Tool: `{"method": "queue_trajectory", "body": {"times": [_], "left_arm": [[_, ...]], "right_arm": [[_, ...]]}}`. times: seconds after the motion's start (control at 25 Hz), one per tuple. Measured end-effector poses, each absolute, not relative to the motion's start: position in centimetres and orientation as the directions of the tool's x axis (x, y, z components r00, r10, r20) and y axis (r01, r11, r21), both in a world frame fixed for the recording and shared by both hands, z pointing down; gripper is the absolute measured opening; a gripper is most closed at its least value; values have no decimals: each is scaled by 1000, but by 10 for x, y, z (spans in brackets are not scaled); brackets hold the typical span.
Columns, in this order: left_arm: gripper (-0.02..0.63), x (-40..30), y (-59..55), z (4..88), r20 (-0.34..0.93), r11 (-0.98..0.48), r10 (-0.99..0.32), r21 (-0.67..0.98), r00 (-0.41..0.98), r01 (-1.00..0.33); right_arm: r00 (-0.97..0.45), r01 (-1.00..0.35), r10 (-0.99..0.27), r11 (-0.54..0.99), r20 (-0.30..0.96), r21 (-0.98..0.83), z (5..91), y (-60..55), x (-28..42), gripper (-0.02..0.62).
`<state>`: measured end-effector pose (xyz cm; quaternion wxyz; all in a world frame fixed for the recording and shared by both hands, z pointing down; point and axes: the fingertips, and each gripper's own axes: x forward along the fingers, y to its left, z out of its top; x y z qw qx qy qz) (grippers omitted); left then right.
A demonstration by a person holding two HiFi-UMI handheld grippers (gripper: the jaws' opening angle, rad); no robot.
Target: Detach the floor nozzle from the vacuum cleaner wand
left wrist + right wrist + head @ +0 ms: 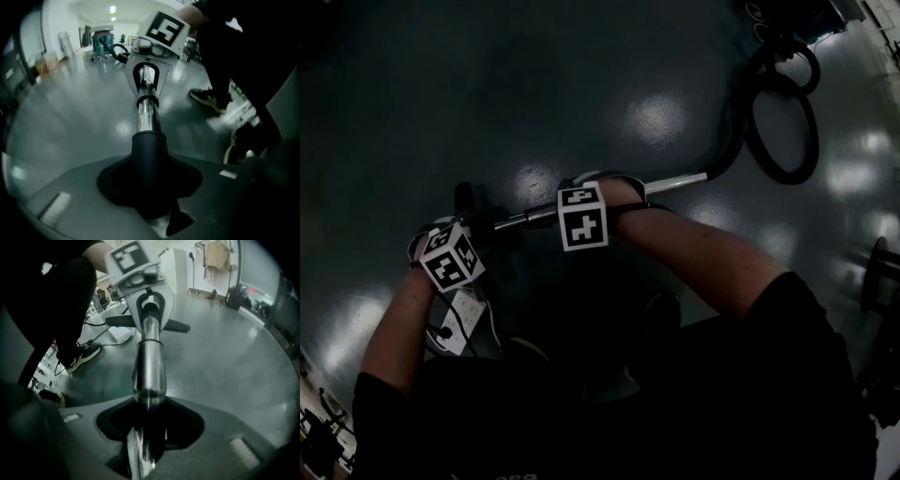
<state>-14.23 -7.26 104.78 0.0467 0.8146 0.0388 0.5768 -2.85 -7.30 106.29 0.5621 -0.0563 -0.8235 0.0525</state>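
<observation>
down by the glossy dark floor (534, 94), you have both tongs on the vacuum cleaner wand (675, 181), which lies across the head view from lower left to upper right. your left gripper (149, 303) is at the wand's left end. your right gripper (146, 80) is just beside it, further along the chrome tube, and the two marker cubes sit near each other without touching.

in the left gripper view a black sleeve (149, 154) fills the gap between the jaws. they stand part way apart and clamp the sleeve from both sides. the chrome tube is seated in the sleeve's top and runs straight on to your right gripper.

in the right gripper view the jaws are also part way apart, closed on the bare chrome tube, which runs from between them up to your left gripper. the floor nozzle (174, 326) shows there as a flat dark shape just behind your left gripper, sticking out to either side of it. the head view is too dark to show it well.

beyond your right gripper the wand meets a black hose (783, 141), which loops on the floor at the upper right. a dark shoe (83, 354) stands left of the wand in the right gripper view. what looks like a white power strip (457, 314) lies under your left forearm in the head view.
</observation>
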Motion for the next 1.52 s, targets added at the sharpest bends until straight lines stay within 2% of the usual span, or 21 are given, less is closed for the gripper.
{"method": "queue_trajectory", "body": {"times": [0.08,0.16,0.24,0.32,0.48,0.56,0.64,0.76,0.84,0.92,1.0,1.28,1.52], "left_arm": [[138,-144,-93,1048,958,-992,-77,-102,275,77],[137,-143,-103,1049,957,-976,-161,-190,239,103],[140,-143,-95,1051,964,-995,-69,-85,257,50],[140,-145,-76,1047,942,-990,113,134,317,-46],[141,-146,-36,1035,792,-817,419,542,445,-196],[141,-147,-24,1034,758,-768,471,603,451,-213],[141,-155,-29,1038,825,-845,419,507,379,-169],[140,-176,-60,1054,956,-984,160,174,247,-32],[140,-175,-77,1057,957,-999,35,46,288,-30],[138,-166,-84,1063,939,-998,-17,6,344,-65],[140,-162,-83,1077,944,-999,-42,-30,326,-41],[140,-187,-66,1128,997,-981,-49,-58,57,183],[137,-196,-51,1147,1000,-967,-13,-9,-11,256]], "right_arm": [[-359,7,160,986,919,-169,1062,-81,-27,153],[-355,-8,160,985,921,-174,1062,-85,-24,153],[-358,-2,162,985,919,-174,1063,-82,-24,152],[-364,24,159,987,918,-161,1062,-74,-27,152],[-348,97,142,989,926,-115,1065,-57,-32,153],[-340,111,144,987,929,-113,1069,-51,-34,153],[-328,97,149,988,933,-124,1071,-51,-31,153],[-303,55,161,987,939,-151,1076,-59,-11,153],[-295,35,151,988,943,-147,1081,-66,0,153],[-291,20,126,992,948,-126,1086,-71,2,153],[-285,9,89,996,954,-90,1092,-74,1,153],[-192,45,63,997,979,-55,1131,-53,4,153],[-139,91,84,993,987,-72,1156,-24,13,153]]}}
